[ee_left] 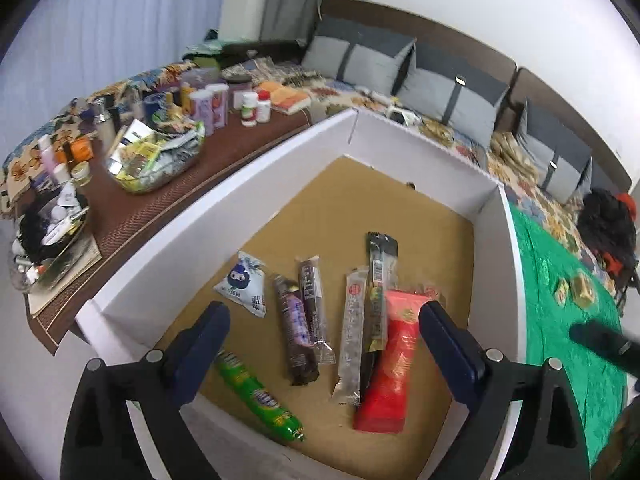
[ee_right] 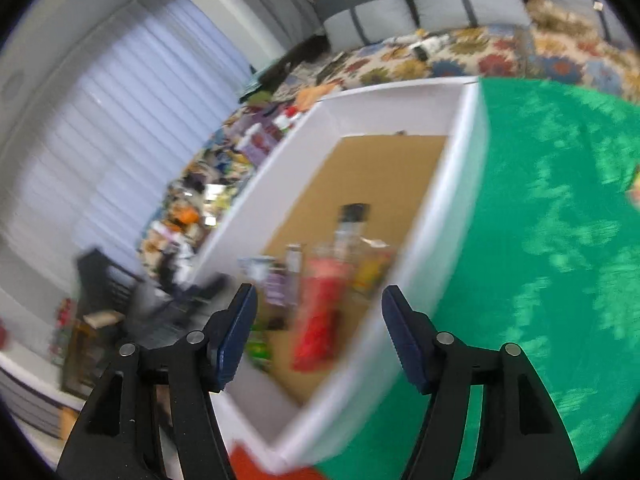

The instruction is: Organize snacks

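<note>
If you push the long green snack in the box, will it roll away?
Probably a little: the green snack looks round like a sausage, on flat cardboard. Its shiny wrapper may be slippery. The white box wall nearby would likely stop it.

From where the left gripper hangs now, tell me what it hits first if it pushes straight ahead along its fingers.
Probably the snack packets on the floor of the white box. The left gripper is open and empty, aimed between the dark purple bar and the silver stick packet. Depth is uncertain.

White cardboard box (ee_left: 440, 148) with brown floor sits on green cloth (ee_left: 560, 300). Inside, left to right: green snack tube (ee_left: 260, 398), white pouch (ee_left: 242, 284), two dark bars (ee_left: 300, 320), silver stick (ee_left: 352, 340), red packet (ee_left: 390, 376).
</note>
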Available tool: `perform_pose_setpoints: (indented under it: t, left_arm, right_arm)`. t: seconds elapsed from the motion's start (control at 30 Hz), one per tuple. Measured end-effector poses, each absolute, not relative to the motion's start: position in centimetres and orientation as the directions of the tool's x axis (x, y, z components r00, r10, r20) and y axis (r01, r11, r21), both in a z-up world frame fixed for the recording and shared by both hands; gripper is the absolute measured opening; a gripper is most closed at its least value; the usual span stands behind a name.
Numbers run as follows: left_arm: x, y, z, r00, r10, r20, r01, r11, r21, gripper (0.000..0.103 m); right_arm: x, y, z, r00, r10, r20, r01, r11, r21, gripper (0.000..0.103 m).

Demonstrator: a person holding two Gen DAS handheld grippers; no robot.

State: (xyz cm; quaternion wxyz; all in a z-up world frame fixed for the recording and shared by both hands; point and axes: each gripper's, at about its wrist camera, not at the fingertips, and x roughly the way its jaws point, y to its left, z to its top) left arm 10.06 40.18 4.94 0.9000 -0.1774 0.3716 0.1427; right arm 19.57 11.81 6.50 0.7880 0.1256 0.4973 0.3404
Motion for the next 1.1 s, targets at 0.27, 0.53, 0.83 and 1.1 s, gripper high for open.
perform_pose_setpoints:
  t: [0.27,0.53,0.83,1.1]
  left_arm:
    - [10.1,30.9,9.7,0.797,0.004,-0.604,-0.205,0.943,-0.263,0.098]
    - [14.6,14.5,8.6,0.737,-0.263,-0.623,0.114,0.956,-0.270,0.103]
    - [22.8,-0.5,-2.9,0.596,-0.158,-0.787,0.196,0.979,-0.047,0.103]
    - [25.1,-1.5,-6.4,0.567,-0.131,-0.813,0.208,0.978,-0.012,0.103]
  right_arm:
    - [17.0,-4.6,-3.0,0.492,0.157,-0.857,-0.322,0.947,-0.012,0.069]
    - [16.3,-22.4,-4.8,0.537,-0.062,-0.842,-0.113,0.983,-0.145,0.069]
    - [17.6,-30.3,-5.8,0.530,-0.048,-0.846,0.067,0.998,-0.015,0.079]
    - [17.2,-29.8,-6.0,0.525,-0.061,-0.849,0.086,0.996,-0.019,0.085]
